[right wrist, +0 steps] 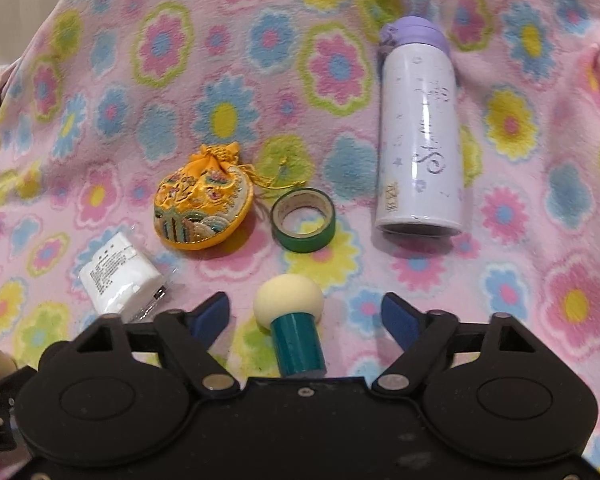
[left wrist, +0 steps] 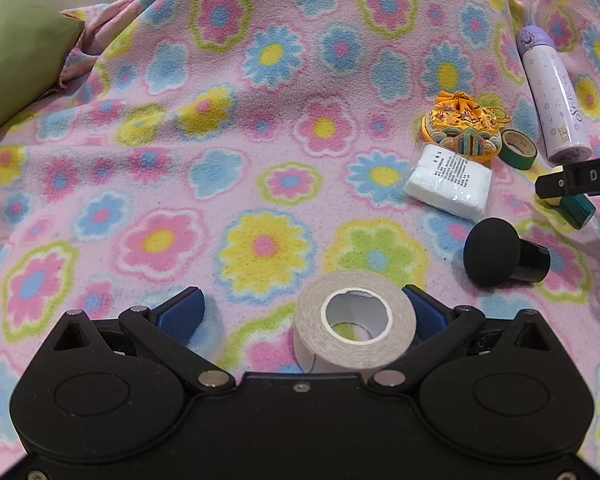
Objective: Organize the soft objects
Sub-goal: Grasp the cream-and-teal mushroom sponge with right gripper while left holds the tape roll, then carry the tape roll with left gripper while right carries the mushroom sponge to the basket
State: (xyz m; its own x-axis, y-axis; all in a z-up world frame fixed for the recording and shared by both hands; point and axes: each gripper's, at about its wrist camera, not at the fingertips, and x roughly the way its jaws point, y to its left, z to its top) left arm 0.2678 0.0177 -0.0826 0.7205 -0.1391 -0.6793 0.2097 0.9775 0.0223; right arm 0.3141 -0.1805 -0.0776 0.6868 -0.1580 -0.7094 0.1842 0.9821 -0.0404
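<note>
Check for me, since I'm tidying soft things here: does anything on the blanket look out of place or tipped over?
The hard lilac metal flask lies on its side on the pink flowered fleece blanket, among soft items. The black-headed sponge puff is toppled too.

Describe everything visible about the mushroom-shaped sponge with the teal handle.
The mushroom-shaped sponge has a rounded, pale cream, matte foam head on a short, glossy teal cylindrical handle. It lies on its side on the floral fleece blanket, head pointing away from the camera, between the fingers of the right gripper, whose pads stand clear of it on both sides. Nothing else touches it.
</note>
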